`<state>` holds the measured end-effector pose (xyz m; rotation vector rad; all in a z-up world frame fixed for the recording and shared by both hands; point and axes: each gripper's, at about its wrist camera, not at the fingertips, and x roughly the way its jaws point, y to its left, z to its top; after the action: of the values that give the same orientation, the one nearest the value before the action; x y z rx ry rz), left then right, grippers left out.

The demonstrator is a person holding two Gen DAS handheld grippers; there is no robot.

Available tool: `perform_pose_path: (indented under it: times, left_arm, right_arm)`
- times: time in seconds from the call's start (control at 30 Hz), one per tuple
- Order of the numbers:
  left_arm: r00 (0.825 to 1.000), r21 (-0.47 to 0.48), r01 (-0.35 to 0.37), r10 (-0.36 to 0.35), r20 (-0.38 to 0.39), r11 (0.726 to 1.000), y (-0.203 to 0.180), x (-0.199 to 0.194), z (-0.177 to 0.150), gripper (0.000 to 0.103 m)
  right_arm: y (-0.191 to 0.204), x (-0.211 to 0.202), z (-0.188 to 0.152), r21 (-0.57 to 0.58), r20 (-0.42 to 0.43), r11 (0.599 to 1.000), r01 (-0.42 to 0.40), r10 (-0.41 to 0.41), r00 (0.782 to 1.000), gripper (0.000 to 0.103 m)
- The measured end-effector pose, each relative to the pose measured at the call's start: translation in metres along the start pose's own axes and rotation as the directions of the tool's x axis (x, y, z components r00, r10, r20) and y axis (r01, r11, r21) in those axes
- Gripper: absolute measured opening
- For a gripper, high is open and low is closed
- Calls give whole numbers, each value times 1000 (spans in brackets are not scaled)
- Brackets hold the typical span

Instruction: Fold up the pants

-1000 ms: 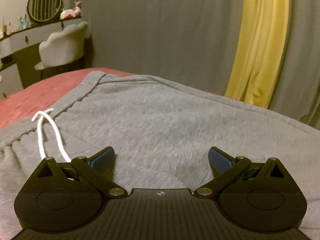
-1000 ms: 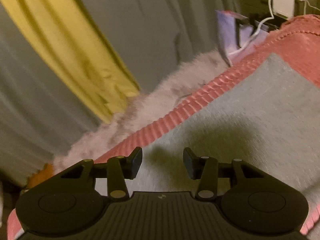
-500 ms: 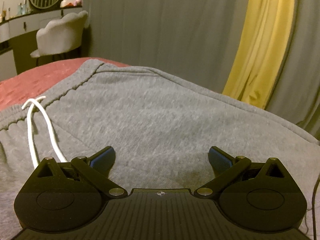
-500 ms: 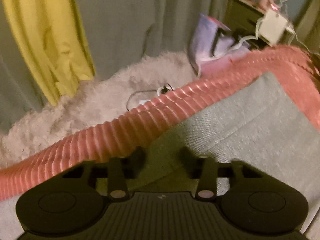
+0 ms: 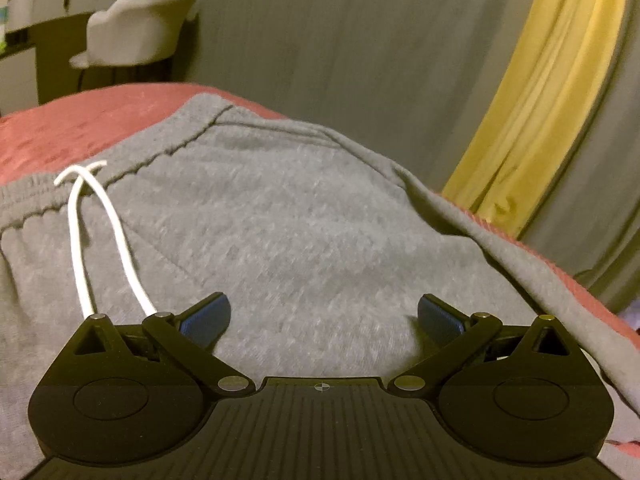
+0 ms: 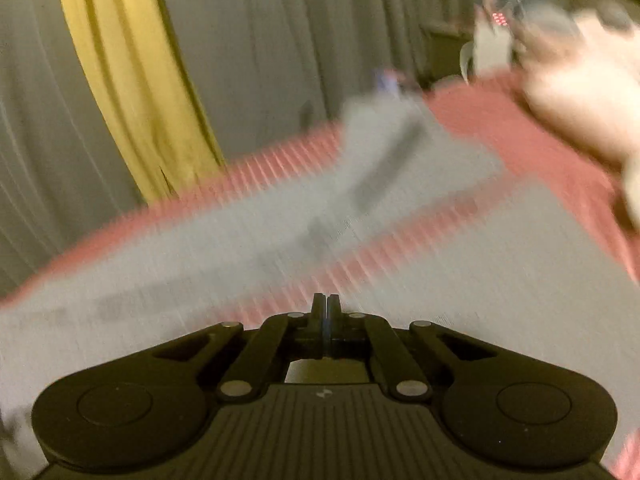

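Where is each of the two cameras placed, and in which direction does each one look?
Left wrist: sits on the left gripper, looking down along its open fingers at the waist of the grey pants and white drawstring.
Right wrist: sits on the right gripper, shut, facing the blurred pant legs on the red bedspread.
Shared: the pants, bedspread and yellow curtain.

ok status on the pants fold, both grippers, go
Left gripper open, hovering over grey sweatpants near the white drawstring. Right gripper shut, view blurred, cannot tell if fabric is pinched. Nothing in the way.
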<state>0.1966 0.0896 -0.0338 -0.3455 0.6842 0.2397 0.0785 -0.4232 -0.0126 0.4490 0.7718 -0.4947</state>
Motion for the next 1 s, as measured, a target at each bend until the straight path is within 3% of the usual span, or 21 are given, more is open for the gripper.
perform_pose_path:
  times: [0.1, 0.2, 0.23, 0.27, 0.3, 0.33, 0.5, 0.53, 0.57, 0.63, 0.73, 0.87, 0.93, 1.0]
  left_arm:
    - [1000, 43, -20, 20, -1, 999, -7, -4, -5, 103]
    - [1000, 52, -1, 2, -23, 999, -10, -5, -8, 103]
    - [1000, 62, -8, 9, -22, 998, -11, -6, -10, 103]
    - [1000, 71, -11, 12, -22, 997, -13, -8, -12, 103]
    - [1000, 80, -9, 11, -24, 997, -14, -10, -13, 103]
    - [1000, 87, -2, 4, -26, 996, -15, -12, -14, 103]
    - [999, 128, 28, -25, -21, 991, -20, -14, -20, 103]
    - [999, 127, 33, -31, -21, 991, -20, -14, -19, 103]
    - [999, 117, 45, -42, -27, 992, -18, -13, -17, 103]
    - [997, 64, 69, -66, -50, 996, -13, -10, -10, 103]
    - [991, 7, 99, -98, -87, 995, -11, -7, 8, 103]
    - [987, 83, 159, -156, -48, 984, -32, 2, 42, 103]
    - [978, 79, 206, -201, -64, 975, -44, 22, 63, 103]
    - [955, 12, 253, -248, -165, 967, -53, 55, 82, 103]
  right_arm:
    - [-27, -2, -6, 69, 30, 997, -44, 42, 999, 5]
    - [-25, -2, 16, 83, 172, 988, -133, 118, 978, 14]
    - [-20, 2, 22, 70, 192, 988, -137, 121, 974, 37]
    - [-15, 12, 36, 46, 196, 992, -120, 109, 975, 68]
    - [-11, 23, 48, 31, 196, 993, -111, 103, 975, 77]
    - [-6, 36, 59, 23, 195, 994, -111, 104, 975, 79]
    - [-3, 103, 100, 108, 57, 991, -72, 67, 996, 77]
    - [-5, 117, 102, 143, 6, 988, -61, 60, 998, 62]
    - [-5, 126, 102, 162, -18, 984, -72, 76, 997, 34]
    - [-6, 130, 99, 167, -7, 984, -63, 65, 998, 11]
    - [-22, 112, 90, 242, 53, 960, -140, 131, 990, 8]
    - [-43, 61, 58, 240, 194, 945, -223, 178, 965, 8]
    - [-49, 57, 36, 236, 182, 951, -199, 158, 971, 8]
    - [-50, 72, 21, 249, 113, 955, -160, 136, 984, 8]
